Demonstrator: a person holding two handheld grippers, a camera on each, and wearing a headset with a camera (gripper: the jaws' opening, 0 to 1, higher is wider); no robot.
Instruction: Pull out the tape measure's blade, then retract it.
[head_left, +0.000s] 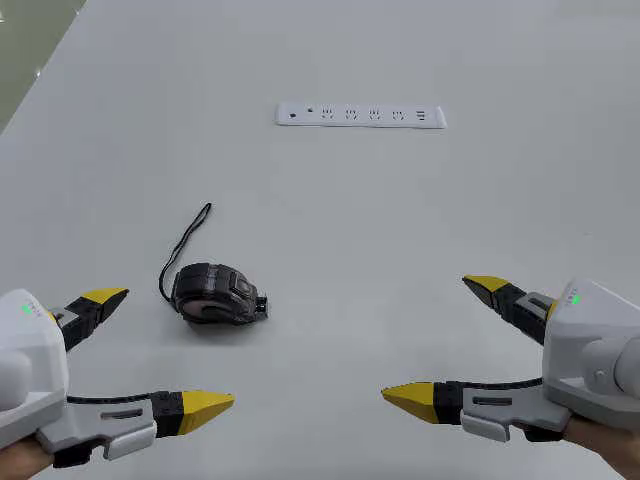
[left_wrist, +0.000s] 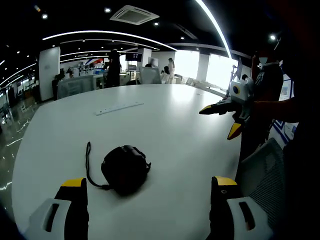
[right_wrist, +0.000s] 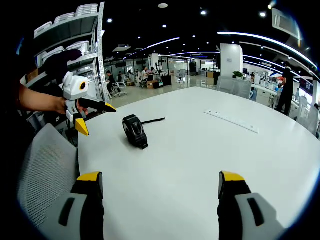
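Observation:
A black tape measure (head_left: 213, 294) lies on the white table (head_left: 420, 230), its blade fully inside and its thin black wrist strap (head_left: 185, 240) trailing away from me. My left gripper (head_left: 165, 348) hovers open just to its near left, yellow-tipped jaws spread wide. My right gripper (head_left: 432, 338) is open too, further off to the right. In the left gripper view the tape measure (left_wrist: 125, 168) sits ahead between the spread jaws of the left gripper (left_wrist: 148, 184), and the right gripper (left_wrist: 217, 123) shows beyond. In the right gripper view the tape measure (right_wrist: 135, 130) lies well ahead of the right gripper (right_wrist: 160, 176), beside the left gripper (right_wrist: 97, 119).
A white power strip (head_left: 360, 115) lies flat at the far side of the table, also seen as the power strip (left_wrist: 119, 108) and the power strip (right_wrist: 234, 121). A grey mesh chair (right_wrist: 47, 165) stands at the table's near edge. An open office with people lies beyond.

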